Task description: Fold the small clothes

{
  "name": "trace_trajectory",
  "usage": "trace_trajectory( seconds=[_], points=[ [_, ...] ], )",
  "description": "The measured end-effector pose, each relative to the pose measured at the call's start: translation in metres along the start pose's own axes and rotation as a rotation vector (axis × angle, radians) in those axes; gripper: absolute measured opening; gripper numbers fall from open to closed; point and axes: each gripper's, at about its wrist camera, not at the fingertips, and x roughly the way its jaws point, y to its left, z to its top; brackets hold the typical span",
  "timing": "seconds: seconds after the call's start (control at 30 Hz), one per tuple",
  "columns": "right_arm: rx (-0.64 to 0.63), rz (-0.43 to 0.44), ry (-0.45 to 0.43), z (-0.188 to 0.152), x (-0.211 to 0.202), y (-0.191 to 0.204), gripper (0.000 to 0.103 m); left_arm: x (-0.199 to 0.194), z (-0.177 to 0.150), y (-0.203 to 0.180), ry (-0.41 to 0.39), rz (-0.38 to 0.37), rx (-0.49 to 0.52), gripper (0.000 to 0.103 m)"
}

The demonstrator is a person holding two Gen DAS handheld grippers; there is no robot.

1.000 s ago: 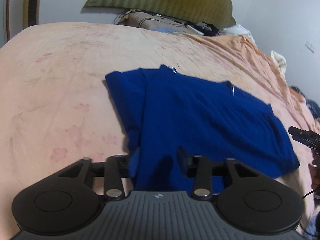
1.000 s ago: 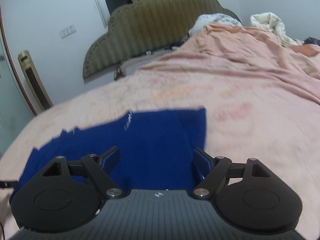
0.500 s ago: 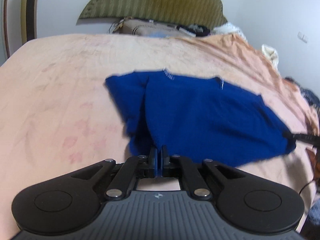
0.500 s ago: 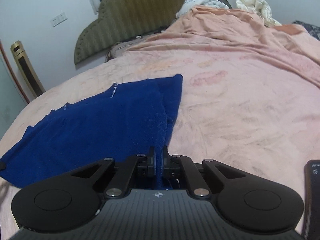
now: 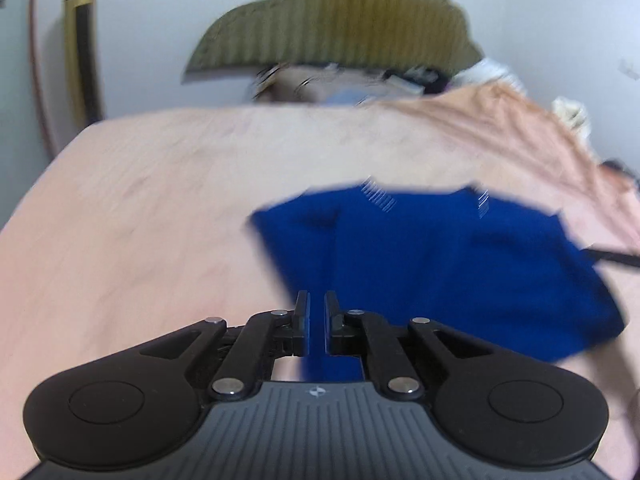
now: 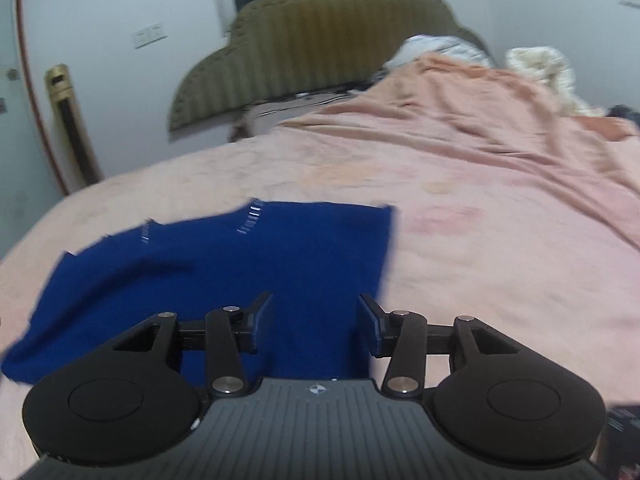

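A dark blue garment (image 5: 440, 260) lies spread on the pink bedsheet (image 5: 140, 220). My left gripper (image 5: 316, 300) pinches the garment's near edge. Its jaws stand a narrow gap apart and are opening, with blue cloth filling the gap and pulled up toward them. In the right wrist view the same garment (image 6: 260, 256) lies flat in front of my right gripper (image 6: 316, 300). The right jaws are wide apart and opening, with the cloth below them and not pressed by the pads. A tip of the right gripper (image 5: 612, 257) shows at the garment's far right corner.
The olive headboard (image 6: 320, 40) and a clutter of small items (image 5: 360, 80) stand at the head of the bed. A rumpled orange blanket (image 6: 500, 112) covers the right side. A gold tower (image 5: 82, 40) stands by the wall on the left.
Both grippers shut on the garment's near edge, then the right one opened and let it go. The left one rose with the cloth, and its gap widened slightly.
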Motion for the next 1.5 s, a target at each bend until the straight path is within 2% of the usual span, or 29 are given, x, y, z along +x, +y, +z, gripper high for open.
trace_trajectory(
  seconds=[0.07, 0.13, 0.27, 0.33, 0.4, 0.47, 0.53, 0.63, 0.7, 0.73, 0.77, 0.8, 0.87, 0.97, 1.03, 1.1, 1.17, 1.2, 1.23, 1.3, 1.33, 1.37, 1.4, 1.43, 1.47, 1.5],
  points=[
    [0.007, 0.034, 0.012, 0.010, 0.024, 0.009, 0.053, 0.019, 0.017, -0.018, -0.010, -0.008, 0.034, 0.014],
    [0.027, 0.060, 0.041, 0.019, 0.049, 0.016, 0.053, 0.050, 0.031, -0.033, 0.021, -0.005, 0.070, 0.022],
    [0.046, 0.056, 0.040, 0.030, 0.073, 0.024, 0.054, 0.100, 0.051, -0.033, 0.043, 0.034, 0.058, 0.024],
    [0.041, 0.044, 0.017, 0.031, 0.072, 0.022, 0.060, 0.120, 0.061, -0.025, 0.045, 0.028, 0.031, 0.027],
    [0.032, 0.009, -0.001, 0.032, 0.072, 0.015, 0.070, 0.135, 0.067, -0.019, 0.068, 0.012, 0.011, 0.045],
    [0.030, -0.048, -0.008, 0.032, 0.075, 0.003, 0.071, 0.148, 0.071, -0.014, 0.091, -0.023, -0.004, 0.056],
    [0.056, -0.066, 0.000, 0.035, 0.083, -0.010, 0.071, 0.159, 0.072, -0.013, 0.119, -0.044, 0.003, 0.056],
    [0.076, -0.051, 0.039, 0.041, 0.102, -0.023, 0.067, 0.172, 0.070, -0.019, 0.153, -0.060, 0.004, 0.052],
    [0.105, -0.044, 0.059, 0.044, 0.115, -0.029, 0.051, 0.175, 0.068, -0.022, 0.169, -0.055, 0.014, 0.008],
    [0.126, -0.016, 0.072, 0.045, 0.121, -0.032, 0.047, 0.176, 0.066, -0.024, 0.174, -0.049, 0.016, 0.007],
    [0.152, 0.019, 0.085, 0.046, 0.126, -0.034, 0.036, 0.175, 0.067, -0.026, 0.162, -0.042, 0.015, 0.006],
    [0.167, 0.050, 0.099, 0.047, 0.130, -0.036, 0.016, 0.171, 0.066, -0.027, 0.142, -0.036, 0.020, 0.005],
    [0.136, 0.070, 0.094, 0.048, 0.128, -0.028, 0.014, 0.163, 0.066, -0.028, 0.094, -0.012, 0.034, 0.005],
    [0.080, 0.045, 0.036, 0.053, 0.120, -0.016, 0.013, 0.163, 0.072, -0.024, 0.053, 0.028, 0.011, 0.005],
    [0.056, 0.020, 0.018, 0.058, 0.122, -0.011, 0.013, 0.176, 0.074, -0.026, 0.069, 0.059, 0.011, 0.005],
    [0.016, -0.014, 0.030, 0.061, 0.134, -0.005, 0.013, 0.191, 0.072, -0.031, 0.095, 0.114, 0.053, 0.005],
    [-0.022, -0.082, 0.055, 0.060, 0.148, -0.001, 0.017, 0.193, 0.070, -0.035, 0.096, 0.128, 0.076, 0.006],
    [-0.025, -0.101, 0.080, 0.059, 0.152, -0.001, 0.026, 0.186, 0.070, -0.034, 0.084, 0.128, 0.069, 0.008],
    [-0.019, -0.119, 0.074, 0.059, 0.149, 0.000, 0.028, 0.180, 0.070, -0.033, 0.078, 0.130, 0.059, 0.010],
    [-0.029, -0.147, 0.017, 0.058, 0.128, 0.003, 0.045, 0.166, 0.072, -0.032, 0.054, 0.164, 0.054, 0.020],
    [-0.051, -0.156, -0.023, 0.057, 0.114, 0.008, 0.048, 0.158, 0.073, -0.034, 0.038, 0.194, 0.053, 0.025],
    [-0.071, -0.149, -0.045, 0.056, 0.104, 0.013, 0.051, 0.152, 0.072, -0.036, 0.027, 0.207, 0.055, 0.036],
    [-0.094, -0.119, -0.048, 0.054, 0.096, 0.020, 0.059, 0.145, 0.070, -0.040, 0.009, 0.208, 0.059, 0.052],
    [-0.114, -0.080, -0.036, 0.050, 0.093, 0.026, 0.060, 0.139, 0.066, -0.046, -0.012, 0.206, 0.078, 0.062],
    [-0.128, -0.037, -0.012, 0.047, 0.093, 0.030, 0.063, 0.138, 0.063, -0.051, -0.019, 0.222, 0.104, 0.076],
    [-0.132, -0.004, 0.022, 0.044, 0.097, 0.033, 0.064, 0.143, 0.058, -0.058, -0.014, 0.262, 0.154, 0.077]
  ],
)
